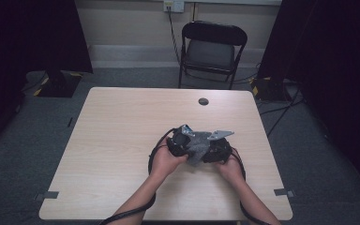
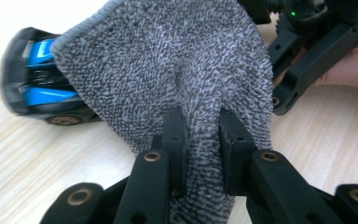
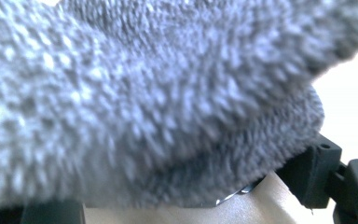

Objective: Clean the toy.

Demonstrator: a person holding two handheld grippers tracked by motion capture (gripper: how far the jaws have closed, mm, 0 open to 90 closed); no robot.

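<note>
A grey terry cloth (image 2: 168, 60) lies draped over a blue and black toy car (image 2: 37, 88), whose one end sticks out at the left on the table. My left gripper (image 2: 201, 135) is shut on the cloth's lower edge. In the high view both hands meet at the table's middle, the left gripper (image 1: 187, 144) and the right gripper (image 1: 209, 150) on either side of the cloth (image 1: 198, 147). In the right gripper view the cloth (image 3: 144, 102) hangs blurred close to the lens. One black finger (image 3: 313, 172) stands far to the right. What lies between the wide right jaws is hidden.
The pale wood table (image 1: 122, 126) has a round cable hole (image 1: 203, 101) near its far edge. A black folding chair (image 1: 212, 49) stands behind it. Dark stands flank the table, with cables on the floor at the right.
</note>
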